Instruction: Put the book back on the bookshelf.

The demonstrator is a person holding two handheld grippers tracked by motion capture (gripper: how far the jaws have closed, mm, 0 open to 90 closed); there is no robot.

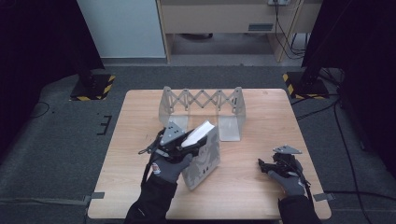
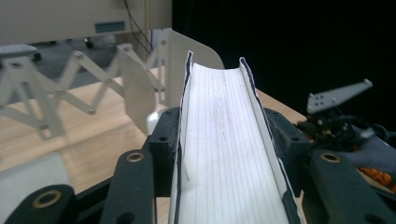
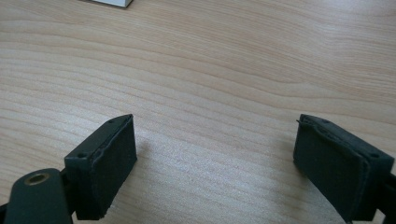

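A pale wood-grain bench stands on dark grey carpet, with black stands on hazard-striped bases at either side behind it. Toward its far edge sits a folding book rack of grey panels joined by scissor struts, close behind the book. The left gripper has its jaws clamped on a book, lifted and tilted, white page edges up. The right gripper rests low near the bench's right edge, jaws spread wide with nothing between them.
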